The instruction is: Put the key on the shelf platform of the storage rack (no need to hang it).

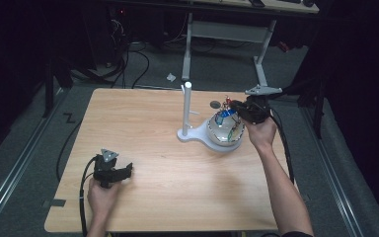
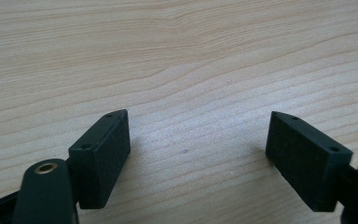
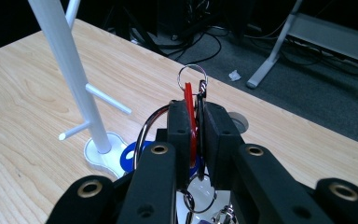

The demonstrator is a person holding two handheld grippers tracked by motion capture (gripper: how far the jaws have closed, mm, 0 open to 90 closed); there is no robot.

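Observation:
My right gripper [image 1: 235, 106] hovers over a shiny metal bowl [image 1: 220, 137] at the right of the table. It is shut on a red key tag [image 3: 188, 99] that carries a small metal ring [image 3: 192, 74] sticking out past the pads. Several coloured rings and clips lie in the bowl, among them a blue piece [image 3: 129, 157]. Just left of the bowl stands a white peg stand [image 1: 188, 111], whose short pegs [image 3: 108, 99] are bare. My left gripper [image 1: 127, 171] rests low over the table's near left part, open, with bare wood between its pads [image 2: 103, 156].
The wooden table [image 1: 143, 123] has a round cable hole [image 1: 215, 104] behind the bowl. Beyond the far edge are a desk's white legs [image 1: 261, 64], floor cables and a scrap of paper [image 1: 170, 77]. The right gripper's cable [image 1: 285, 143] trails along the forearm.

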